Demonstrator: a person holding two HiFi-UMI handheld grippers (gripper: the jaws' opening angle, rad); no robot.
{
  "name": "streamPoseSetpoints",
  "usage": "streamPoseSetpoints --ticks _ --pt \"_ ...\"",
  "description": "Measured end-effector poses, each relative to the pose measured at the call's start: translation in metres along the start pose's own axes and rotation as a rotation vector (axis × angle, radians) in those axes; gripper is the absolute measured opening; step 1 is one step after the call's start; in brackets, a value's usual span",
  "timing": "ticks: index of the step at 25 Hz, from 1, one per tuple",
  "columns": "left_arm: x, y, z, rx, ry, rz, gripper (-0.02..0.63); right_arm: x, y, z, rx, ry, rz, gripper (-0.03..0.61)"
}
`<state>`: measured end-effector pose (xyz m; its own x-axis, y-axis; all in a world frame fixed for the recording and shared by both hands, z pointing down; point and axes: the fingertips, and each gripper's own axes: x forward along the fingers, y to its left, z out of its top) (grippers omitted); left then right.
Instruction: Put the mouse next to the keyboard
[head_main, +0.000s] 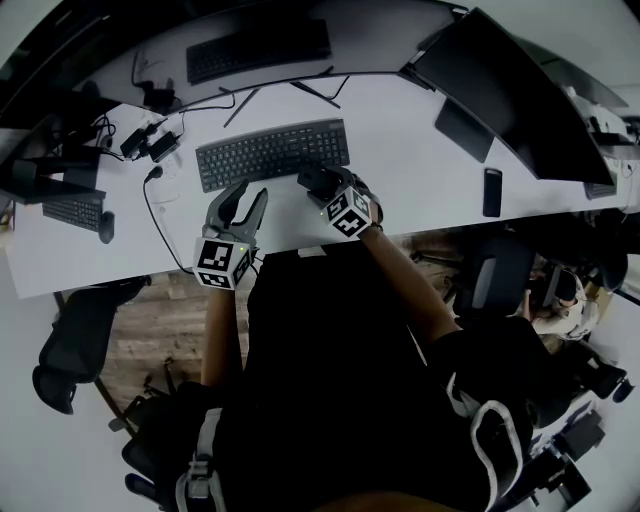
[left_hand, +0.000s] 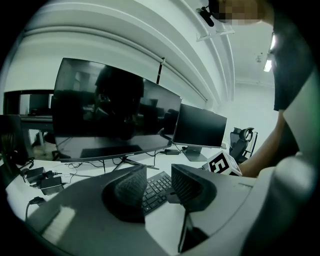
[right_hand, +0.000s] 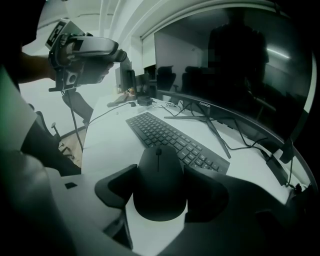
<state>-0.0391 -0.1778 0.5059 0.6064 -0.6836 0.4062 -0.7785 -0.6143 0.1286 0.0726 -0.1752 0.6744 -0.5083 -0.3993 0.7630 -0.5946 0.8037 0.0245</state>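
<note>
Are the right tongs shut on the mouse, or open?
Shut on the mouse: the right tongs clamp both its sides, with no gap visible.

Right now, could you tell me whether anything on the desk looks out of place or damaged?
Nothing looks spilled or broken. The only untidy spot is the tangle of cables and adapters left of the keyboard. The right gripper holds the mouse squarely, just in front of that keyboard.
</note>
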Motion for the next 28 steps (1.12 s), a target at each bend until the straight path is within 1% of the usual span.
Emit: streamPoseSetpoints --ticks 7,11,14,18,21,28 --pt "0.023 -0.018 0.005 -0.002 0.009 0.001 0.153 -0.006 -0.029 -0.021 0.024 0.017 -0.019 0.295" --pt "0.031 -0.025 0.006 -0.006 0.025 0.000 0.152 -0.009 -0.043 -0.027 0.037 0.013 -0.029 0.295" --pt "0.037 -0.027 0.009 -0.002 0.016 0.005 0.153 -0.009 -0.054 -0.030 0.046 0.012 -0.041 0.295" --pt "0.041 -0.031 0.008 -0.006 0.035 0.009 0.153 -0.012 -0.071 -0.037 0.084 0.009 -0.062 0.295" --pt "0.045 -0.033 0.011 0.004 0.029 0.015 0.153 -0.013 -0.084 -0.044 0.106 0.021 -0.083 0.295" --pt "0.049 -0.035 0.009 0.007 0.055 0.028 0.152 -0.012 -0.109 -0.056 0.152 0.022 -0.105 0.295"
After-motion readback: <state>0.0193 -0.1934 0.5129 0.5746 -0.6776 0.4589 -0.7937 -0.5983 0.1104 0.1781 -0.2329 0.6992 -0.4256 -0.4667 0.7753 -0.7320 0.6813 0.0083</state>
